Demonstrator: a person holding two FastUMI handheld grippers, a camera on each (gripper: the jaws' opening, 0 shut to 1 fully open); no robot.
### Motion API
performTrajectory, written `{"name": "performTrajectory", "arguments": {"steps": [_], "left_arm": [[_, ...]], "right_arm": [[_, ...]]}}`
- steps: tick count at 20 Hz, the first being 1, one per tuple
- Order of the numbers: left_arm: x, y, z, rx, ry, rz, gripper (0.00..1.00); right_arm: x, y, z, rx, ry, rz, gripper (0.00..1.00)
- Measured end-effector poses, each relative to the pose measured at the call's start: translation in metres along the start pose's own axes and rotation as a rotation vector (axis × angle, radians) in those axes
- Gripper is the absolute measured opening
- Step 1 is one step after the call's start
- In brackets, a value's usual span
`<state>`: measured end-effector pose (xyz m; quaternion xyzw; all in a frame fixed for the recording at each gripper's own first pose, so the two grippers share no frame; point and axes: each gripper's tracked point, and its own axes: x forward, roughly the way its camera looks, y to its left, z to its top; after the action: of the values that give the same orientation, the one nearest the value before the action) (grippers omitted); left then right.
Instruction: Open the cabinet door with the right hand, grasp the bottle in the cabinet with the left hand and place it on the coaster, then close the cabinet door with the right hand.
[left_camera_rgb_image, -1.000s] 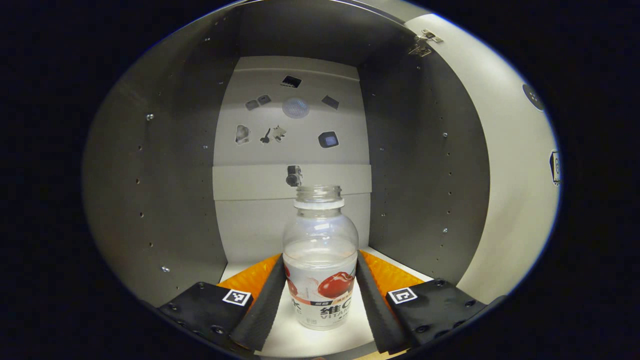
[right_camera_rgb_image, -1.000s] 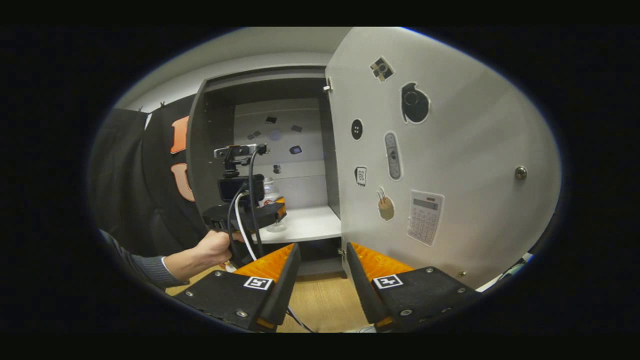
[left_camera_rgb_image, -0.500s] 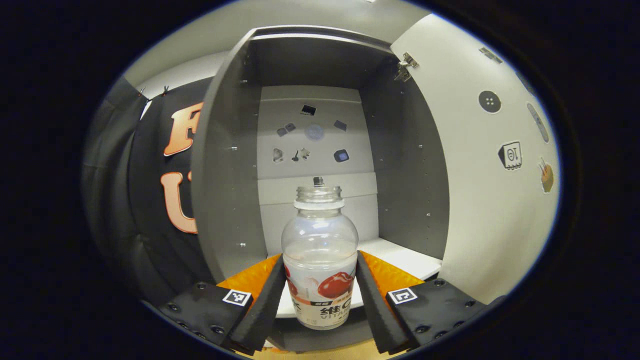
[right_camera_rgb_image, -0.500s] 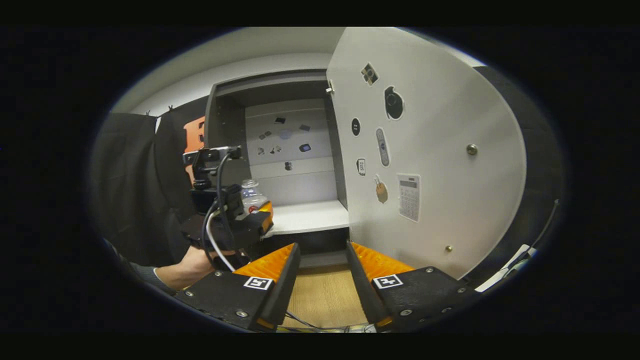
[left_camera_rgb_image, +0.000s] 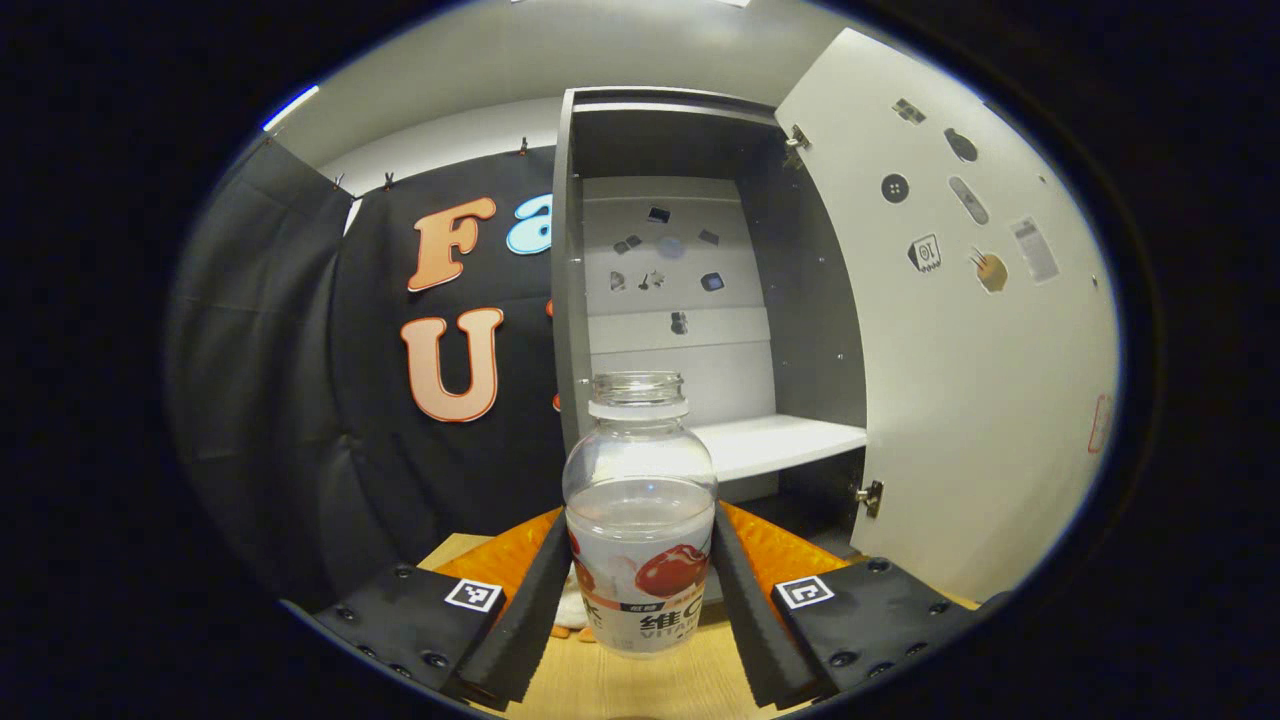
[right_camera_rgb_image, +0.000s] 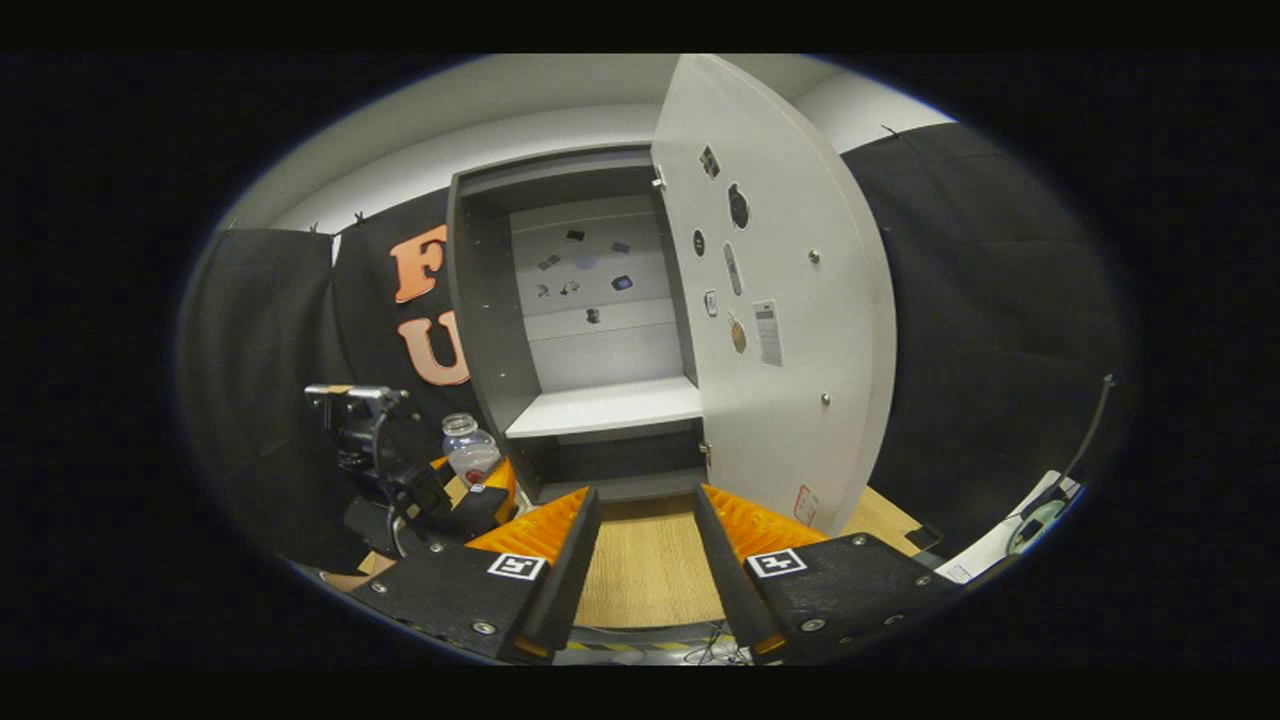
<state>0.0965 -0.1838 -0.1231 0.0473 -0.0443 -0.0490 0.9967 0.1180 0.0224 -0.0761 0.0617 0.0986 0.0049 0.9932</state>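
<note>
Uncapped bottle held out of the open cabinet, above the wooden table.

The left gripper (left_camera_rgb_image: 640, 590) clamps one clear plastic bottle (left_camera_rgb_image: 640, 520), round-shouldered, threaded at the neck, its printed label pressed on both sides by the ribbed fingers (left_camera_rgb_image: 525, 610); the bottle stands upright, in front of the grey cabinet (left_camera_rgb_image: 680, 300). One smooth white shelf (left_camera_rgb_image: 775, 445) lies bare inside. The single flat white door (right_camera_rgb_image: 790, 330) stands swung wide, dotted with small stickers. The right gripper (right_camera_rgb_image: 645, 560) hovers over the wood-grain table (right_camera_rgb_image: 640, 570), its fingers parted with nothing between them.
</note>
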Motion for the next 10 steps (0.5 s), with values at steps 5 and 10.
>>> {"name": "performTrajectory", "arguments": {"steps": [5,10], "left_arm": [[-0.049,0.0,-0.054,-0.015,0.001,-0.014,0.84],[-0.066,0.001,-0.102,-0.029,0.038,-0.016,0.85]], "right_arm": [[-0.012,0.01,-0.035,0.025,0.073,0.033,0.59],[-0.005,0.023,-0.067,0.002,0.143,0.063,0.59]]}}
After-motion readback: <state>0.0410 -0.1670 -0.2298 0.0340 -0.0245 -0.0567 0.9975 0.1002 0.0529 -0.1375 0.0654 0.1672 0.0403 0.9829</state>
